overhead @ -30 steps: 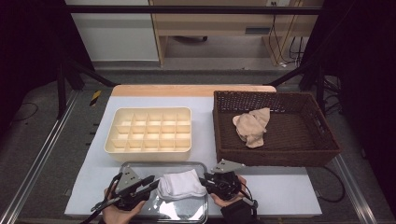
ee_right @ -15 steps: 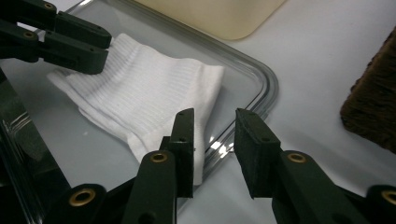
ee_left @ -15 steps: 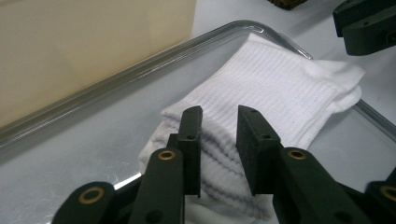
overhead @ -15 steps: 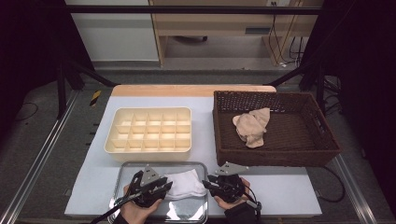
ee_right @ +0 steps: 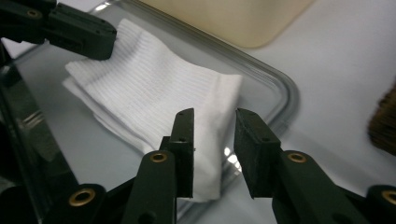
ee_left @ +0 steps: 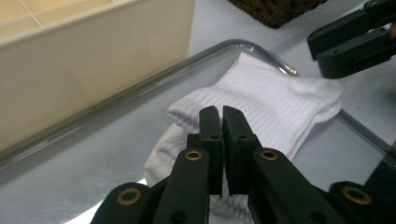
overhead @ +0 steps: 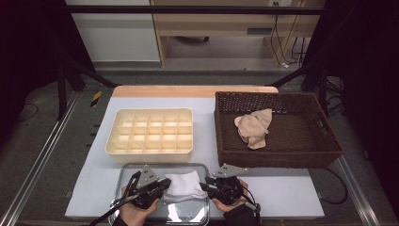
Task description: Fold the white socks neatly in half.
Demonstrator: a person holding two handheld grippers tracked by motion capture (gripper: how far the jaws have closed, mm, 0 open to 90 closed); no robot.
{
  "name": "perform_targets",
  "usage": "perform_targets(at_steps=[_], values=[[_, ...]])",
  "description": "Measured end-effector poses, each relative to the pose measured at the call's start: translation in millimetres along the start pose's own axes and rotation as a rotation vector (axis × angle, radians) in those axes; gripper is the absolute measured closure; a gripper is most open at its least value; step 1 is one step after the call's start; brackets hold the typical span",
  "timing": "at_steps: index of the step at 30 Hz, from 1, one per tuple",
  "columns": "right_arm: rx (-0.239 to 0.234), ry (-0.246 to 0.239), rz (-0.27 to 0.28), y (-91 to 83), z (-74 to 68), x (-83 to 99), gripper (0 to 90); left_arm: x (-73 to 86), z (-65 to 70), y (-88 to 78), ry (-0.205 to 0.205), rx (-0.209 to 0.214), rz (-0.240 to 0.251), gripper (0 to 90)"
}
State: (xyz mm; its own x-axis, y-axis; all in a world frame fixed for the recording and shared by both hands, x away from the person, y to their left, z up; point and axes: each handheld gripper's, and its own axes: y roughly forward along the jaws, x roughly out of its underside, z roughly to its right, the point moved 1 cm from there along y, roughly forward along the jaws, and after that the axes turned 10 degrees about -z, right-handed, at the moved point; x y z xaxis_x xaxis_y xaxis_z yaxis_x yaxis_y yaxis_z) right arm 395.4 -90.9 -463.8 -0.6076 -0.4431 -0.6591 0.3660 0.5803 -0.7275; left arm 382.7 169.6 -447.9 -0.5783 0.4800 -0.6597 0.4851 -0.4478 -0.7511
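Note:
A folded white sock lies in a shallow metal tray at the table's front edge. My left gripper is at the sock's left edge. In the left gripper view its jaws have just been closing and now stand together, tips pressed into the sock. My right gripper is at the sock's right edge. Its jaws stand apart over that edge of the sock, without pressing on it. The left gripper also shows at the sock's far corner.
A cream compartment box stands just behind the tray. A brown wicker basket at the right holds a beige cloth. The tray's rim curves close beside my right jaws.
My left gripper has edged right to the sock's left edge and its jaws have closed. The right gripper and the sock have stayed where they were.

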Motion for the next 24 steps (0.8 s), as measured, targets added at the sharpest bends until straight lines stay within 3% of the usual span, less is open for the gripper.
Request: perform_targets(at_steps=[4,7,10,15,17,19,20,22,23,24], values=[[-0.027,-0.032,0.007,4.8,-5.0,-2.5,76.7,0.5,0.3,-11.4,0.01,0.01,0.004,86.7],[-0.014,-0.059,-0.04,15.3,-7.9,-1.1,79.7,8.2,3.2,-8.3,0.035,-0.021,-0.03,86.7],[-0.006,-0.049,-0.068,22.1,-6.5,2.2,79.3,18.7,1.1,2.2,0.036,-0.03,-0.073,86.6],[-0.009,-0.032,-0.067,21.3,-6.3,3.0,75.7,19.1,1.3,2.5,0.043,-0.033,-0.068,86.1],[-0.015,-0.015,-0.054,17.8,-6.0,3.2,73.4,18.5,1.6,0.0,0.045,-0.039,-0.054,81.9],[-0.007,-0.01,-0.041,13.1,-5.0,4.4,70.6,16.3,-0.7,-4.9,0.04,-0.052,-0.025,72.0],[-0.006,-0.006,-0.037,11.3,-4.6,5.2,69.9,14.7,-3.2,-6.8,0.023,-0.065,-0.005,72.0],[-0.006,0.006,-0.045,10.6,-3.7,8.0,68.1,13.8,-6.3,-7.3,0.011,-0.074,-0.004,61.3],[-0.006,0.006,-0.045,10.6,-3.7,8.0,68.1,14.0,-7.7,-6.1,0.006,-0.085,-0.009,61.3],[-0.001,0.006,-0.061,12.8,-4.4,10.2,67.5,16.5,-9.6,-2.1,0.006,-0.092,-0.036,57.3]])
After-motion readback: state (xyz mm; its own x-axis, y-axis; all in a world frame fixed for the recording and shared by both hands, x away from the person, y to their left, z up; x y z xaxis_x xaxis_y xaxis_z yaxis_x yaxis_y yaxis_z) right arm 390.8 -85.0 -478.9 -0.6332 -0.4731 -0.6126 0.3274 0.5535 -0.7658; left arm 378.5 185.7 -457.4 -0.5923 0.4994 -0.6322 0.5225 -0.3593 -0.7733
